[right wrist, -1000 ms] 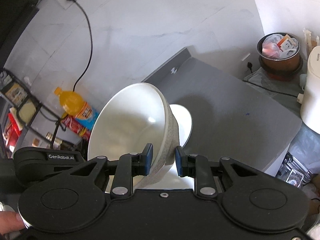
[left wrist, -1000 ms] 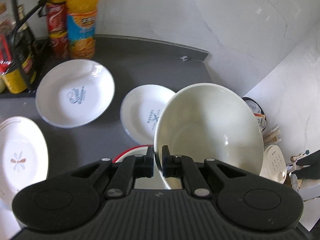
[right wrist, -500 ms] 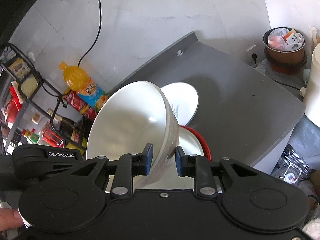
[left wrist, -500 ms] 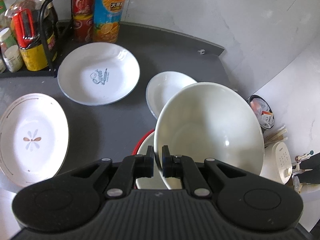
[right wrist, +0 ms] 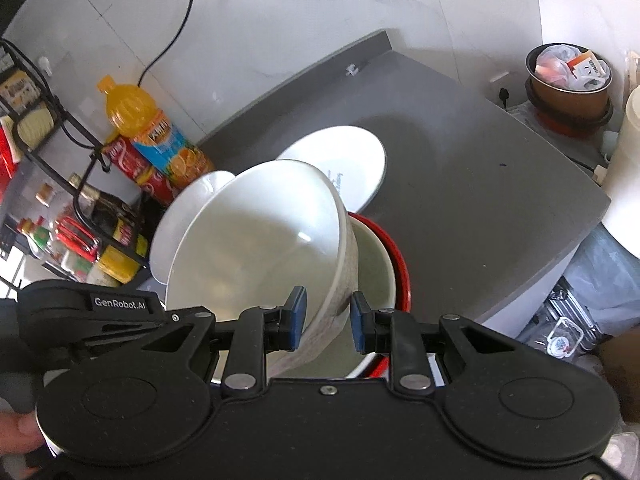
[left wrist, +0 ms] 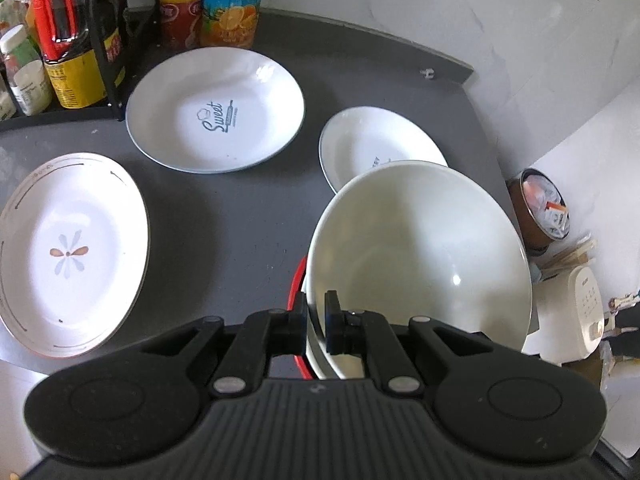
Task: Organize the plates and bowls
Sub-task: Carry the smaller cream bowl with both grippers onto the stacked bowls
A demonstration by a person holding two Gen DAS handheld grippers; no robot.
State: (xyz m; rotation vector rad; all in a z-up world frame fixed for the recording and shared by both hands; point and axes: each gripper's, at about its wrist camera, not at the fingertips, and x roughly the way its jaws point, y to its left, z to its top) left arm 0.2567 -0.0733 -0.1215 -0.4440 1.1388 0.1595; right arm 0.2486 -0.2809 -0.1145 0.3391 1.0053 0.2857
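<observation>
The large cream ceramic bowl (left wrist: 420, 248) is stiff, smooth and fragile, so its thin rim is the best hold. The left hand-held gripper (left wrist: 316, 322) pinches that rim nearly closed; the right hand-held gripper (right wrist: 325, 317) straddles the wall, partly open. Compared with earlier, the bowl hangs lower, over the red-rimmed bowl (right wrist: 394, 268) on the grey table (left wrist: 240, 220).

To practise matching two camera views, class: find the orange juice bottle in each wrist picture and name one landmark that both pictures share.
Left wrist view: the orange juice bottle stands at the top edge, left of centre, behind the Sweet plate; its cap is cut off.
Right wrist view: the bottle leans at upper left, whole, cap showing, left of the held bowl.
Shared landmark: the red cans right beside it.
</observation>
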